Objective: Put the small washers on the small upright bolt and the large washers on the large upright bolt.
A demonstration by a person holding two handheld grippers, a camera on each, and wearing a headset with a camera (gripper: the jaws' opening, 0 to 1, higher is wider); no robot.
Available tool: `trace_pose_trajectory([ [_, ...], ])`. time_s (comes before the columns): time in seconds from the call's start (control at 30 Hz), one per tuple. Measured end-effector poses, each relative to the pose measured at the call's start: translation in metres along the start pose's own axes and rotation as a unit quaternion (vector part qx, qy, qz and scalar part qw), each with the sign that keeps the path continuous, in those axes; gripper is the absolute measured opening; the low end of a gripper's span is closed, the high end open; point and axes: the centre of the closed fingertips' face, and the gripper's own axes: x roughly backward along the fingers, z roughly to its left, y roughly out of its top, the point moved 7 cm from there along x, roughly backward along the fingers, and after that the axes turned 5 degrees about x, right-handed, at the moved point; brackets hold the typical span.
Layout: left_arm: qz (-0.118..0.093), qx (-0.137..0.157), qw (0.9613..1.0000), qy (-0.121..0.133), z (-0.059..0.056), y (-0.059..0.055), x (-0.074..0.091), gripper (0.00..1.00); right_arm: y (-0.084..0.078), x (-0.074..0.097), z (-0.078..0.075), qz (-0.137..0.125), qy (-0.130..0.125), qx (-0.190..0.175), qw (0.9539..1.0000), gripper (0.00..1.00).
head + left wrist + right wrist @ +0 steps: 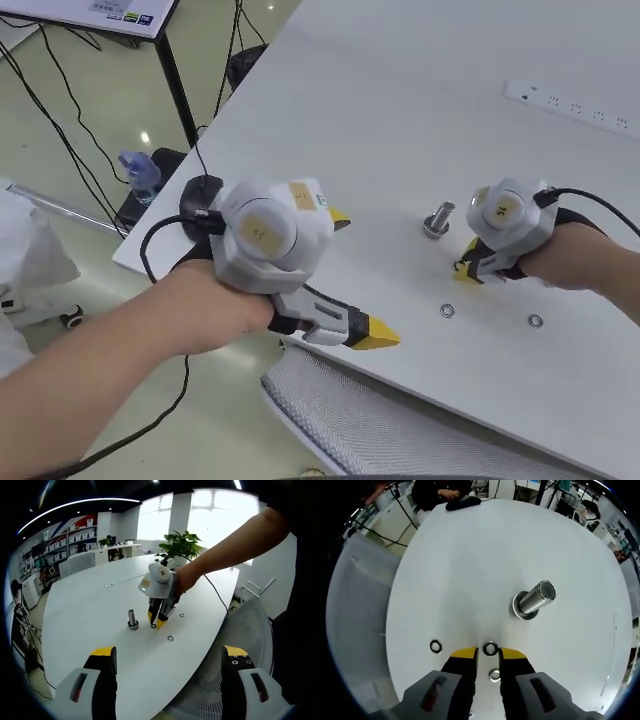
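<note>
A large steel bolt [437, 220] stands upright on the white table [420, 100], with a washer round its base [519, 611]. My right gripper [468, 270] points down at the table just in front of the large bolt [536, 598]. Its jaws [489, 652] are narrowly apart on either side of a small washer [490, 648] lying flat. A second small round metal piece [494, 675] shows between the fingers; I cannot tell what it is. Loose washers [447, 311] [535, 321] lie nearer the front edge. My left gripper [358, 277] hovers wide open over the table's edge, holding nothing.
A white power strip [570, 105] lies at the back right of the table. A mesh chair back [400, 430] sits under the front edge. A black cable [165, 235] trails from my left gripper. One more washer [436, 646] lies left of my right gripper's jaws.
</note>
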Motion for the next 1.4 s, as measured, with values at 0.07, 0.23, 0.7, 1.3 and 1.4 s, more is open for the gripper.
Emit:
trace_pose_trajectory([
  [0.07,0.000,0.000,1.0000,0.000,-0.001,-0.001,0.001,0.86,0.000,0.000,-0.001,0.002,-0.003,0.000,1.0000,0.17],
  [0.23,0.002,0.001,1.0000,0.001,-0.003,-0.004,0.003,0.85,0.001,0.000,0.000,0.007,-0.005,-0.002,1.0000,0.14],
  [0.7,0.004,0.000,1.0000,0.002,-0.007,-0.005,0.005,0.84,0.001,0.000,-0.002,0.010,-0.006,-0.018,0.9998,0.12],
  [1.3,0.004,-0.005,1.0000,-0.004,-0.008,0.001,-0.001,0.83,-0.006,0.018,-0.003,0.005,-0.008,-0.038,0.9992,0.12],
  [1.4,0.005,-0.008,0.9999,-0.008,-0.008,0.002,-0.004,0.83,-0.010,0.026,-0.001,0.003,-0.008,-0.041,0.9991,0.12],
])
